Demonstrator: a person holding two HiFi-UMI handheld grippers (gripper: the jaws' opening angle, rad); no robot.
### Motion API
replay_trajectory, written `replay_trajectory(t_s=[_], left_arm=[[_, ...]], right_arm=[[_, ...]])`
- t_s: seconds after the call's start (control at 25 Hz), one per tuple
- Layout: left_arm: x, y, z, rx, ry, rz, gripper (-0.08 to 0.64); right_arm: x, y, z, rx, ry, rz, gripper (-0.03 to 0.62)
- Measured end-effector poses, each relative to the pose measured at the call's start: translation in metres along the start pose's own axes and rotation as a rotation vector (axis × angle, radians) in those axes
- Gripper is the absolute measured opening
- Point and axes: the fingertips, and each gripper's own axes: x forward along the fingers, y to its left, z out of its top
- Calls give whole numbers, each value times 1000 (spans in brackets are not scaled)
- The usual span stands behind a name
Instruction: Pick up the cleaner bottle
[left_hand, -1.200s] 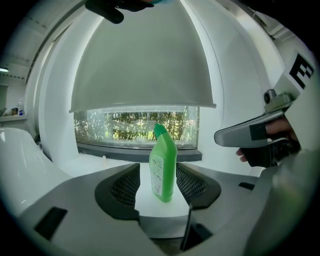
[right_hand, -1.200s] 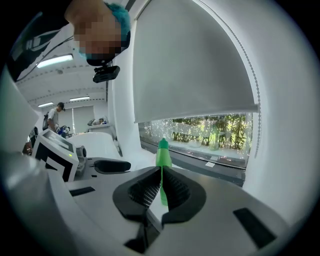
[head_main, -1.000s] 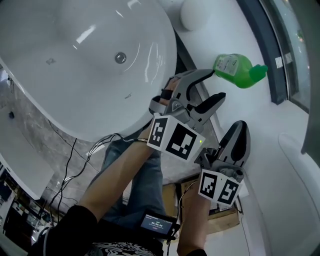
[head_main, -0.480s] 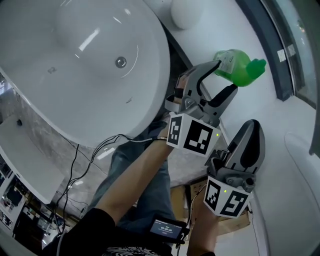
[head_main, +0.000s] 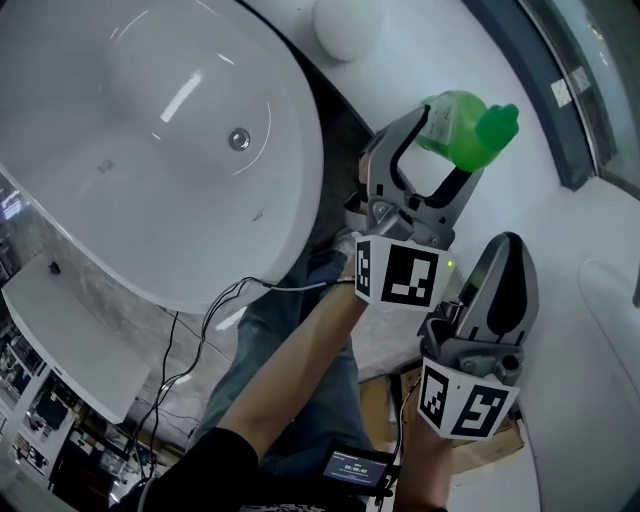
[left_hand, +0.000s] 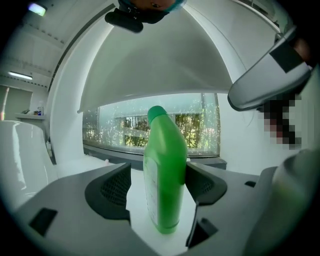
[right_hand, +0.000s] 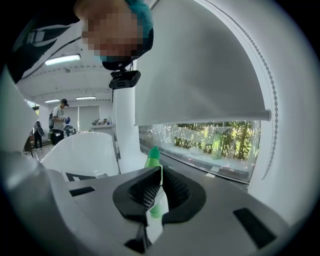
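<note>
The green cleaner bottle (head_main: 462, 128) stands upright on a white ledge (head_main: 560, 230) below a window. My left gripper (head_main: 446, 146) reaches round it, one finger on each side. In the left gripper view the bottle (left_hand: 165, 175) is between the dark pads. It is close against the right-hand pad (left_hand: 204, 186), and a clear gap separates it from the left-hand pad (left_hand: 111, 192). The jaws of this gripper (left_hand: 159, 170) are opening. My right gripper (head_main: 505, 285) hangs nearer me with its jaws together and nothing in them. In its own view (right_hand: 161, 172) the bottle (right_hand: 152, 160) shows beyond the pads.
A large white bathtub (head_main: 150, 140) with a drain (head_main: 238, 139) fills the left. The dark window frame (head_main: 535, 80) runs along the far right. Cables (head_main: 200, 330) trail over the floor below the tub. A person (right_hand: 59, 117) stands far off in the room.
My left gripper moved forward to the bottle and its jaws widened, so the bottle now stands between them. The right gripper rose slightly and stayed shut.
</note>
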Motion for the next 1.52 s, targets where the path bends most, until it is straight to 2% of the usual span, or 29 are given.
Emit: replay_trajectory(t_s=[0.24, 0.44, 0.68, 1.2, 1.32, 1.4, 1.52], left_arm=[[13, -6, -2, -3, -34, 37, 319], [23, -4, -3, 24, -75, 69, 319], [31, -4, -1, 43, -118, 69, 319], [48, -5, 0, 90, -87, 61, 319], [49, -5, -3, 77, -62, 30, 313], [49, -6, -5, 30, -45, -20, 203], [50, -7, -4, 16, -36, -73, 198]], right_arm=[[-3, -5, -3, 10, 4, 9, 29], [-2, -8, -5, 14, -4, 13, 29], [1, -13, -13, 26, -12, 5, 29], [5, -20, -8, 28, -18, -14, 29], [4, -22, -10, 31, -14, -16, 28], [5, -26, -9, 35, -16, -23, 28], [5, -29, -8, 33, -21, -30, 28]])
